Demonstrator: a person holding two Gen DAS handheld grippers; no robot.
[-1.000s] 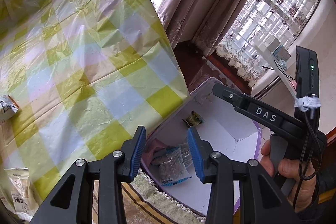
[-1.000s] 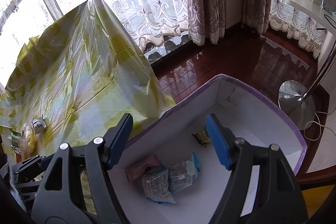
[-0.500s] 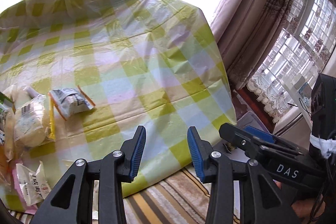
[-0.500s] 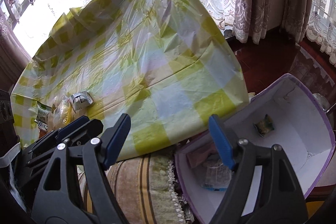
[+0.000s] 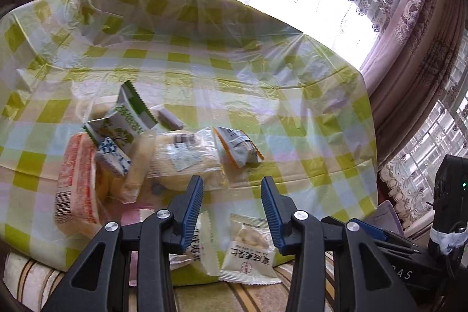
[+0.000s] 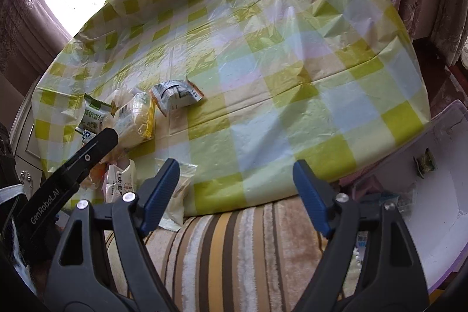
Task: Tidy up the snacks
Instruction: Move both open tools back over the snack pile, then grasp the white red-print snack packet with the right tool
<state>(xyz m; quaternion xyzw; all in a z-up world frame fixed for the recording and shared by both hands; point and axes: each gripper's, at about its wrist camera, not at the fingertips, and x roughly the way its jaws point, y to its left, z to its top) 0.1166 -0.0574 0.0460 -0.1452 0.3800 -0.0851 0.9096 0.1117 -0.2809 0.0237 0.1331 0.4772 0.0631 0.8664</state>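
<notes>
Snack packets heaped on the left part of a counter [image 5: 263, 95] under a yellow-green checked plastic cover. Green-and-white packet [image 5: 128, 119] bears large green characters, partly covered and blurred. Red-and-white packet [image 5: 76, 186] at the left of the heap shows a barcode; its print cannot be read. Small blue-and-white packet [image 5: 112, 157] leans between them. Clear bag of pale contents [image 5: 187, 157] carries a dark label, smeared by motion. Grey packet with orange edges [image 5: 235, 148] lies just right of the bag; text illegible. Near edge: white nut packet [image 5: 250, 250] with red-brown characters seen upside down, and beside it a second white packet [image 5: 201, 241], half hidden by a finger. Left claw [image 5: 232, 203] hangs over these two, jaws partly apart, nothing between them. Right claw [image 6: 235, 192] is empty, its jaws opening wide over the counter's near edge and a striped cloth [image 6: 234, 247]. The left tool's arm reads "GenRobot.AI"; the right tool shows "AS", the rest cut off. White box with purple rim [image 6: 438, 224] at right, beside and lower than the counter, holds a small green-yellow packet [image 6: 425, 163]; its other contents are blocked.
</notes>
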